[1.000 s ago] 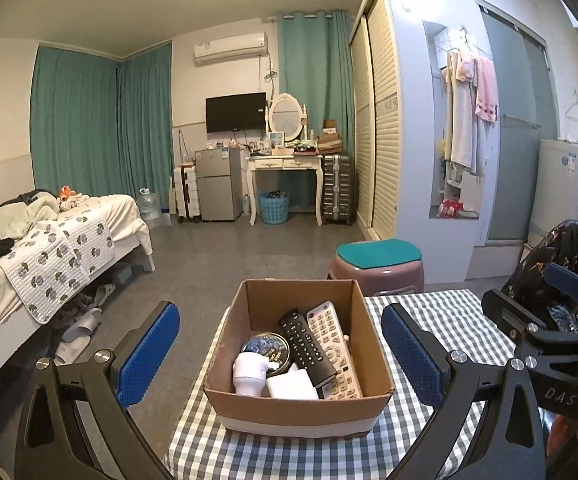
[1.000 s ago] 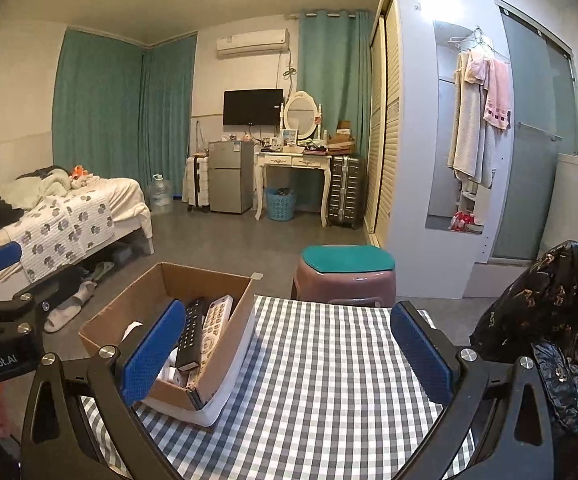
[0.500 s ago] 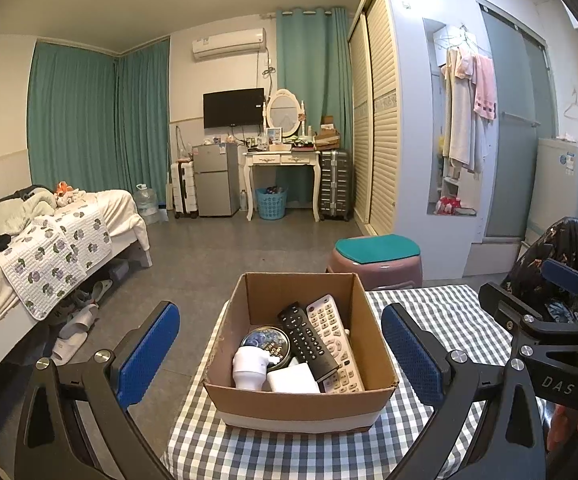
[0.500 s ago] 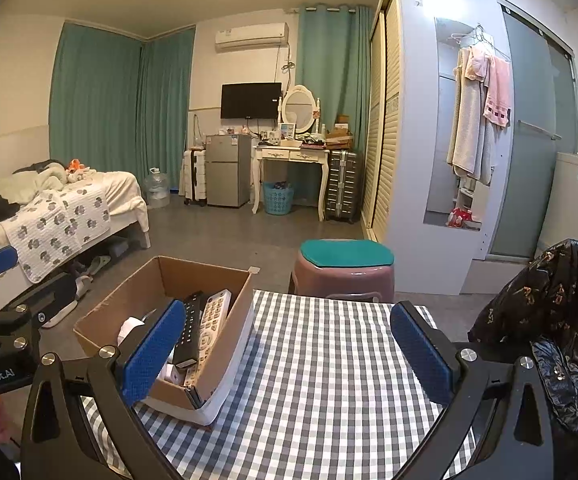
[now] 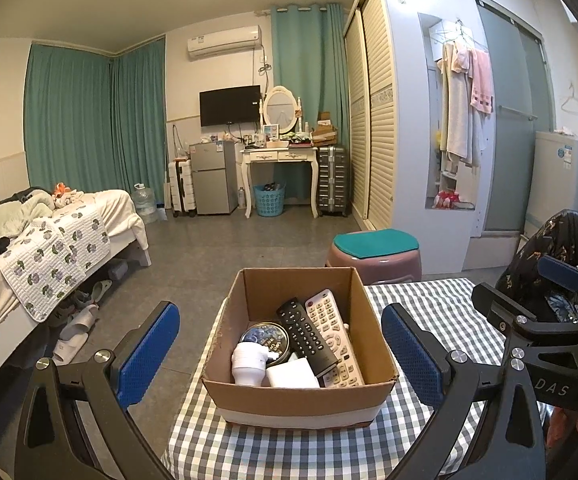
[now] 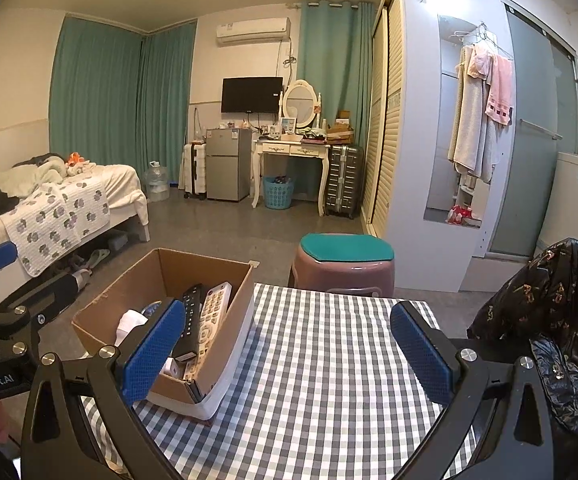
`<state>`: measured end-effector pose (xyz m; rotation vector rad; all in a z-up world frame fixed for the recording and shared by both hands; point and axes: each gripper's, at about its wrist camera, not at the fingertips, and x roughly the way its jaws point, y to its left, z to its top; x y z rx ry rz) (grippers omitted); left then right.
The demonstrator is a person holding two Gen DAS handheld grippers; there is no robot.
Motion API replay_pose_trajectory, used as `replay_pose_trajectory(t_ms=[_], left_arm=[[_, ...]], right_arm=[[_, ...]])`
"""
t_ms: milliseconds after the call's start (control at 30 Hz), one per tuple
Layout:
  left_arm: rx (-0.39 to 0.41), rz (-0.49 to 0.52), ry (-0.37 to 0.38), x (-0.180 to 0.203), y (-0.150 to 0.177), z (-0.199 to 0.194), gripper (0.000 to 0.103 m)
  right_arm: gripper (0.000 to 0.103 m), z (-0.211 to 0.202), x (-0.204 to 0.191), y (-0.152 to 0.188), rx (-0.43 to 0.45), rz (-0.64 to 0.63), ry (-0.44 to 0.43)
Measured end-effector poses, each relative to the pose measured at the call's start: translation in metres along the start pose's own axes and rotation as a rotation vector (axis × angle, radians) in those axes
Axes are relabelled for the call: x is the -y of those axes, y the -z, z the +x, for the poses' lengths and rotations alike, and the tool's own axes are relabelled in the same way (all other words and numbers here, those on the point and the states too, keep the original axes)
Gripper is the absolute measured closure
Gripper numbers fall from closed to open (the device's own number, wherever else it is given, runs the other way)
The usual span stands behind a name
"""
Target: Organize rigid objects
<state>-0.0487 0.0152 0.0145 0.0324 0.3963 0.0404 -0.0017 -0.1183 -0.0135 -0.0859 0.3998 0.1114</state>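
Here the cardboard box point(image 5: 301, 396) sits at the left edge of the checked tablecloth point(image 6: 329, 360), its near wall close to the front edge, and everything to be sorted lies inside it: a black remote point(image 5: 305, 336) and a white remote point(image 5: 335, 338) side by side and touching, slanting toward the far right corner of the box, a round dark tin point(image 5: 265, 340) to their left, a white ribbed cup-like piece point(image 5: 247, 364) lying against the tin, and a white block point(image 5: 292, 373) at the near wall. The left gripper point(image 5: 279, 354) hangs just in front of the box with its blue pads wide apart and nothing between them, the box showing in the gap. The right gripper point(image 6: 289, 354) hovers over the bare middle of the cloth, jaws equally spread and holding nothing; its left pad overlaps the box in the right wrist view. A pink stool point(image 6: 345, 264) stands beyond the far edge, and a black patterned bag point(image 6: 561, 320) bulges at the right edge
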Motion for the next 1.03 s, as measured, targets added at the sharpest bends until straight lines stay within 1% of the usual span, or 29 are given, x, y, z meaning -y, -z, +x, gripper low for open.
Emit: replay_pose_trajectory(t_ms=[1033], left_arm=[[-0.01, -0.008, 0.008, -0.0035, 0.0035, 0.0046, 0.0]], right_arm=[[0.0, 0.0082, 0.0005, 0.0047, -0.016, -0.013, -0.003]])
